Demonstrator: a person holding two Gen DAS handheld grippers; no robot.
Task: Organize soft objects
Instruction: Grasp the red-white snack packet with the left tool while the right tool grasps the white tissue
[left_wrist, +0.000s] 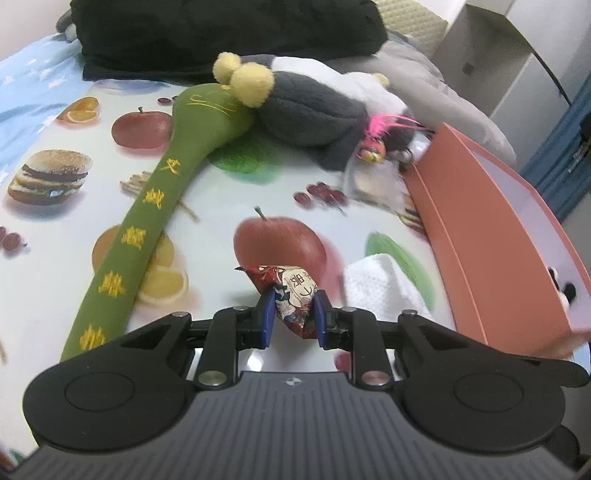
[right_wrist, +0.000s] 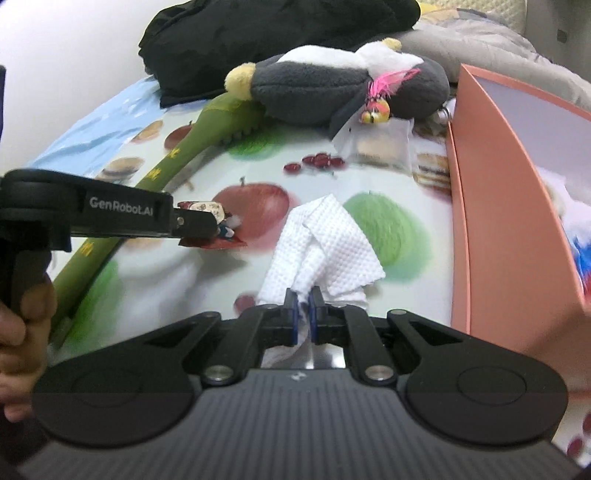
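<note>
Most of the sorting looks undone: the orange box (right_wrist: 491, 206) on the right holds only a few soft things, while the grey plush penguin (right_wrist: 332, 88) at the far side and the long green plush stick (left_wrist: 147, 229) on the left lie on the fruit-print table (left_wrist: 229, 184). The right gripper (right_wrist: 303, 306) is clamped on the white cloth (right_wrist: 328, 240) near the box — likely next in. The left gripper (left_wrist: 294, 314) pinches a small printed pouch (left_wrist: 293, 295) just left of it.
</note>
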